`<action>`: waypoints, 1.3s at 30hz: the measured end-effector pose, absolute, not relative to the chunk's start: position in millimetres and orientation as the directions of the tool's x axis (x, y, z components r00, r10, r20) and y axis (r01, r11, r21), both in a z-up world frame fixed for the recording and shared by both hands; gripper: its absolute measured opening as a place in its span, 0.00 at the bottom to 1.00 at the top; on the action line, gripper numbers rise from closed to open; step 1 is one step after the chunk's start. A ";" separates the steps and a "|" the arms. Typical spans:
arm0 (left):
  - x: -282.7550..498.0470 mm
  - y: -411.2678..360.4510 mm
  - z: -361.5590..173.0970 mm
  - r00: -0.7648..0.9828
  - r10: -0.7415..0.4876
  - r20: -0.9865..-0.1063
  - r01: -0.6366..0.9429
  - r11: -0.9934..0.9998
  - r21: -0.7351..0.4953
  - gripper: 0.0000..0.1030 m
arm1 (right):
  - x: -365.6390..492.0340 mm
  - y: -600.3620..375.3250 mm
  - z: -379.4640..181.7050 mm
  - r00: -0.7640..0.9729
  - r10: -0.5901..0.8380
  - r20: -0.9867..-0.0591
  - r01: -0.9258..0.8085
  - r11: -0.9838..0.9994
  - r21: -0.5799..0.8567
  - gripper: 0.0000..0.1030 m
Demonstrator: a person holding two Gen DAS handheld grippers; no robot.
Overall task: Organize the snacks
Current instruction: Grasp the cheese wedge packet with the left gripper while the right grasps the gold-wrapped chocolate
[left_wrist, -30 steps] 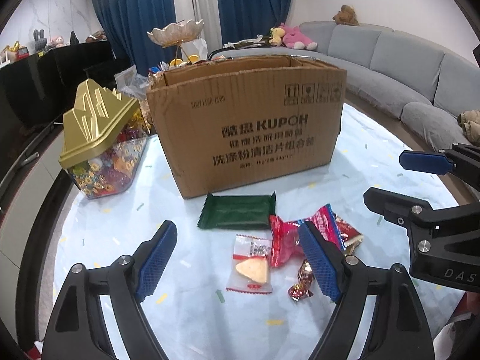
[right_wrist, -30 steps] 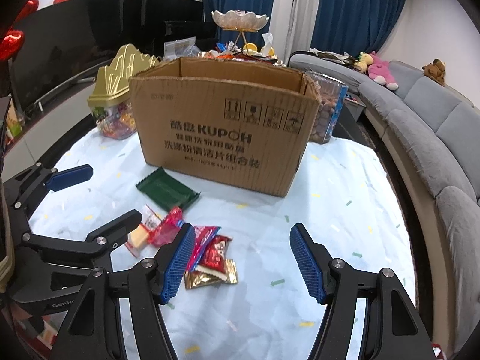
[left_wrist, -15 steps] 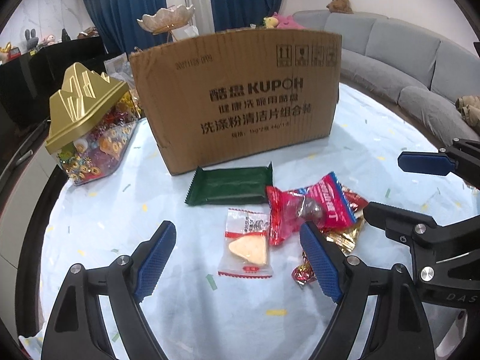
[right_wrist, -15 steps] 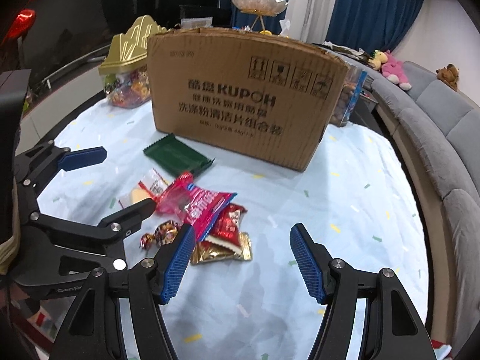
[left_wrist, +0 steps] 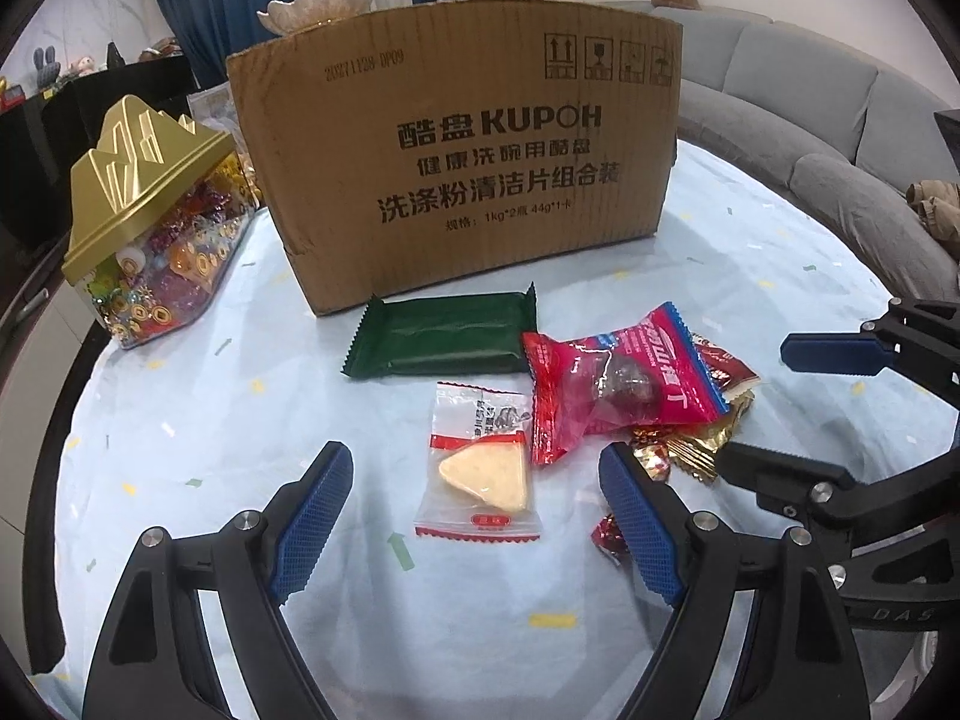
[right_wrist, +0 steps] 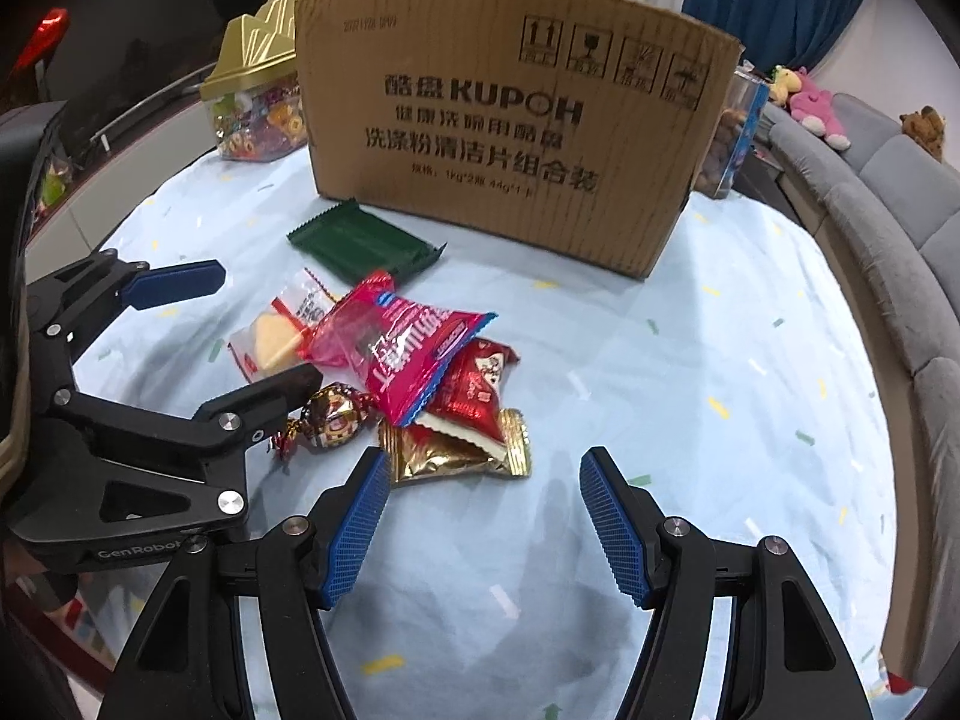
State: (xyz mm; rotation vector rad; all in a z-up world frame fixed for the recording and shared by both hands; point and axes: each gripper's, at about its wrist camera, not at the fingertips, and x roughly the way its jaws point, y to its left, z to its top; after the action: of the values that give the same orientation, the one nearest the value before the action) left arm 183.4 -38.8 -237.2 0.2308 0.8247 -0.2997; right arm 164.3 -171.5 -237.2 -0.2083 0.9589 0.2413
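Snacks lie in a loose heap on the pale blue tablecloth (left_wrist: 180, 420), just in front of the cardboard box (left_wrist: 468, 150), which is probably where they are meant to go. The left gripper (left_wrist: 474, 516) hangs low with its jaws spread wide and empty, framing the clear packet with the yellow wedge (left_wrist: 480, 468), apparently lined up for a straddling pinch. The right gripper (right_wrist: 480, 516), equally wide and empty, sits near the gold wrapper (right_wrist: 456, 450) at the heap's near edge. A green bar (left_wrist: 444, 333) lies flat beside the box, and a pink pouch (left_wrist: 618, 390) overlaps the red packet (right_wrist: 474, 390), so the lower ones are likely harder to grab first. A gold-lidded candy jar (left_wrist: 150, 228) stands left of the box.
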 end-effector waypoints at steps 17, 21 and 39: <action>197.1 -39.1 -246.6 0.592 -0.188 -0.784 0.343 0.939 0.034 0.62 | 175.7 -168.0 -248.7 0.520 0.155 -0.840 -0.303 0.953 -0.012 0.65; 196.6 -42.2 -246.2 0.590 -0.198 -0.783 0.352 0.935 0.029 0.55 | 176.8 -167.6 -249.8 0.523 0.165 -0.836 -0.301 0.954 -0.001 0.65; 193.0 -41.8 -243.7 0.599 -0.194 -0.777 0.350 0.936 0.037 0.36 | 174.2 -175.6 -246.5 0.527 0.159 -0.835 -0.285 0.959 0.003 0.36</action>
State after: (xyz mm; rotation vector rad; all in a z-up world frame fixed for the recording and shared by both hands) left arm 193.0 -41.8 -243.8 0.1929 0.8737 -0.3178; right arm 174.2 -175.6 -246.5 -0.1403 0.9815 0.2662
